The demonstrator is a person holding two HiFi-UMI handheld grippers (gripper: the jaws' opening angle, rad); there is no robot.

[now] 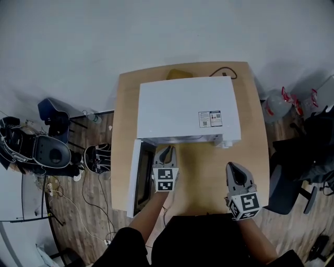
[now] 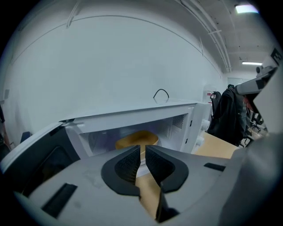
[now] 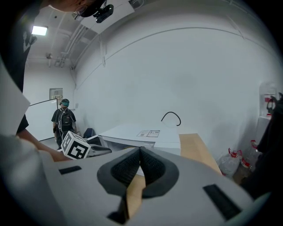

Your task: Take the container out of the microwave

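While the microwave [image 1: 188, 107] stands on the bench [image 1: 206, 174] with its door [image 1: 140, 177] swung open to the left, I hold my left gripper [image 1: 166, 150] just before the opening, jaws all but together and empty. The tan container [image 2: 137, 139] sits inside the cavity, clear of my jaws. My right gripper [image 1: 234, 167] hovers over the bench further right, jaws together, holding nothing.

Even, bright ceiling light [image 2: 246, 8]; soft shadows; gripper views bulge with dark vignetted corners; near surfaces blurred.
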